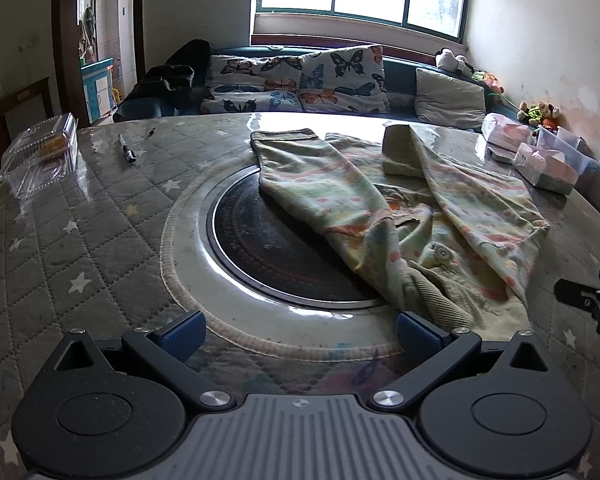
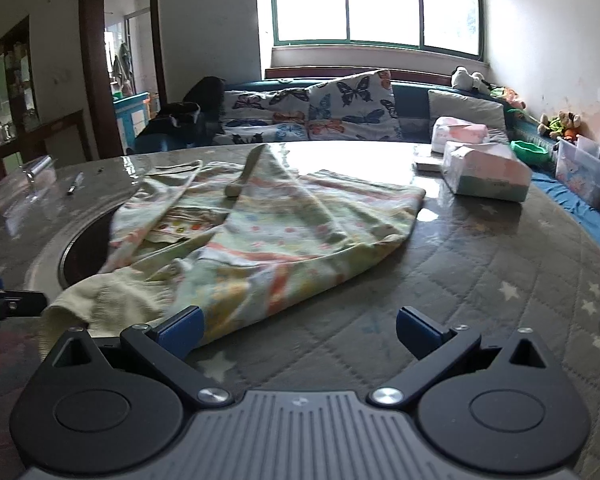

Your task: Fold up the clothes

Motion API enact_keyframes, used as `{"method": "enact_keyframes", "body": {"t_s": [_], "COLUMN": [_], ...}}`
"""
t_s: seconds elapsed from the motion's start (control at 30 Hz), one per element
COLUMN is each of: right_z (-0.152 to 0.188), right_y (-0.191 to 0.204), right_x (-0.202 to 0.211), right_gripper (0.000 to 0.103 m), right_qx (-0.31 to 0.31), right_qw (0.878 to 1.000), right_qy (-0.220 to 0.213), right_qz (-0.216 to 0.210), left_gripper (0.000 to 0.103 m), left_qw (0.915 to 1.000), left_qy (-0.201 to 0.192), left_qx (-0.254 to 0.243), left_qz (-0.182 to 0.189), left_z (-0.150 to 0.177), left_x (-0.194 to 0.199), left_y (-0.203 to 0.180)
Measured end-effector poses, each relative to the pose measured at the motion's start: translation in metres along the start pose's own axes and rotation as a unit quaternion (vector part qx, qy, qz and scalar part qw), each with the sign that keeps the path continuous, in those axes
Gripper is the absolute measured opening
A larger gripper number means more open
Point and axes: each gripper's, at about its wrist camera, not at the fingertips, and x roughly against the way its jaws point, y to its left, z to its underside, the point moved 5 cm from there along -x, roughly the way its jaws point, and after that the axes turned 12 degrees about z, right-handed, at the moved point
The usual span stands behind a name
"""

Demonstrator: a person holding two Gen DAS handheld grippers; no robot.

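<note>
Patterned garment (image 1: pixel 400 216) lies crumpled centre-right on the quilted table (image 1: pixel 80 240), its left edge overlapping the round black hob inset (image 1: pixel 268 248), its ribbed hem at the near edge. Left gripper (image 1: pixel 300 334) and right gripper (image 2: pixel 298 332) both spread wide, holding nothing, low at the near hem. Bare table right of the garment up to the tissue box (image 2: pixel 486 176); pen (image 1: pixel 126 149) far left.

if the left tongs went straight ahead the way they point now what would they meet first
Probably the dark round hotplate set in the table, past its pale ring. The left tongs stand open; the garment's ribbed hem lies just off the right finger. Depth is unclear.
</note>
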Motion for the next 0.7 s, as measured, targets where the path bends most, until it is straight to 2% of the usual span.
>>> {"method": "enact_keyframes", "body": {"t_s": [0.4,0.7], "right_z": [0.013,0.015], "right_y": [0.023,0.029], "right_x": [0.013,0.022], "right_gripper": [0.103,0.103], "right_qx": [0.003,0.010], "right_qw": [0.999,0.999], "right_qy": [0.022,0.022], "right_qz": [-0.034,-0.039], "left_gripper": [0.103,0.103], "left_qw": [0.9999,0.9998], "left_qy": [0.010,0.010], "left_qx": [0.006,0.010], "left_qz": [0.003,0.012], "left_z": [0.012,0.013], "left_x": [0.003,0.009], "left_y": [-0.013,-0.015]}}
